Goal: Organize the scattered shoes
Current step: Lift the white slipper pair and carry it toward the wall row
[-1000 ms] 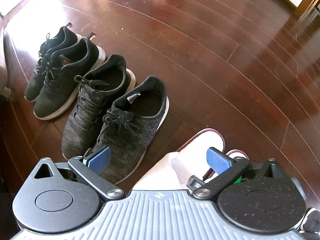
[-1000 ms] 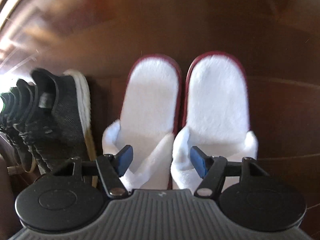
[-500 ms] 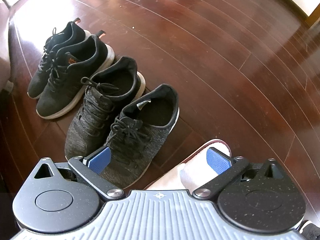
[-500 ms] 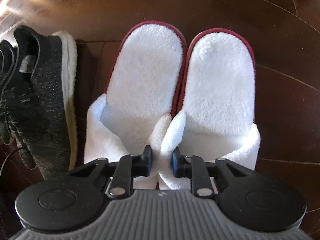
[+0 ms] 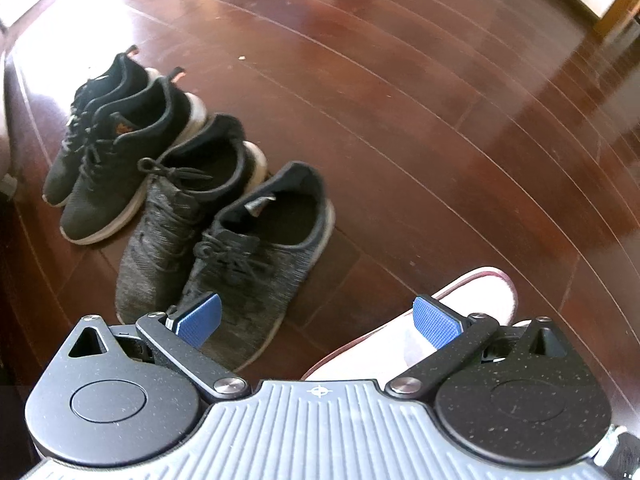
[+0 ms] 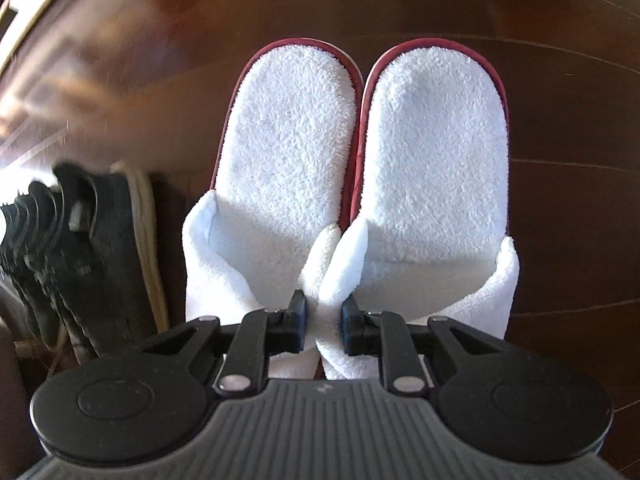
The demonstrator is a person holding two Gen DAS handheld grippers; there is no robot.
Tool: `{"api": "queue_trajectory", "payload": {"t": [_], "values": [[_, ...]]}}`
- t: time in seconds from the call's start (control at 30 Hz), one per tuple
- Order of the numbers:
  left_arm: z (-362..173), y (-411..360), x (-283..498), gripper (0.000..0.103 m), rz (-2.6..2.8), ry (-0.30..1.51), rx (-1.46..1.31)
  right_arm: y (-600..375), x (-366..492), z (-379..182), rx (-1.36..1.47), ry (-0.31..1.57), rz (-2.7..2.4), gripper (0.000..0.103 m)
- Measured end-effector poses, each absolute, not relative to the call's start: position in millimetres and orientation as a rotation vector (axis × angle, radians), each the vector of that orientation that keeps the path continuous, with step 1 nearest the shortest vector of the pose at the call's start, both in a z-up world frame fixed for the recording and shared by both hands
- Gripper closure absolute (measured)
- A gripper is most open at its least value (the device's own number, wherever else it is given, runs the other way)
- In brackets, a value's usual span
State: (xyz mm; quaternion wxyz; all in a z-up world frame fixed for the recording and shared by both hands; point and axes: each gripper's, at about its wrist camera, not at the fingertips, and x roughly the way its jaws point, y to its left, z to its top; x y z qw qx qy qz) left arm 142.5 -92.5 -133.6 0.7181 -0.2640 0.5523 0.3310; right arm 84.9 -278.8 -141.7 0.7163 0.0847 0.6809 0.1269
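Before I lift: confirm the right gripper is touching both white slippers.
Touching. The right wrist view shows the right gripper pinching the adjoining inner straps of both white slippers between its fingers.

White terry slippers (image 6: 360, 160), red-edged, side by side; four dark sneakers (image 5: 192, 200) rowed alongside.

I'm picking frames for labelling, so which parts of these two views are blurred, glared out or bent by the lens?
Left wrist view: window glare whitens the floor at top left, floorboard lines bow from fisheye, sneakers stay fairly sharp. Right wrist view: floor and sneakers at left are motion-smeared, while the white slippers and right gripper are crisp, with shadow under the straps.
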Motion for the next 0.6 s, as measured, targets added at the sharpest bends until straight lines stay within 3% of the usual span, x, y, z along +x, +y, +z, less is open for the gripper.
{"api": "queue_trajectory", "payload": {"t": [0.6], "values": [[-131.1, -261.0, 173.0, 0.0, 0.424, 1.251, -0.289, -574.9, -6.6, -84.1, 0.684, 1.307, -0.268, 0.084]]}}
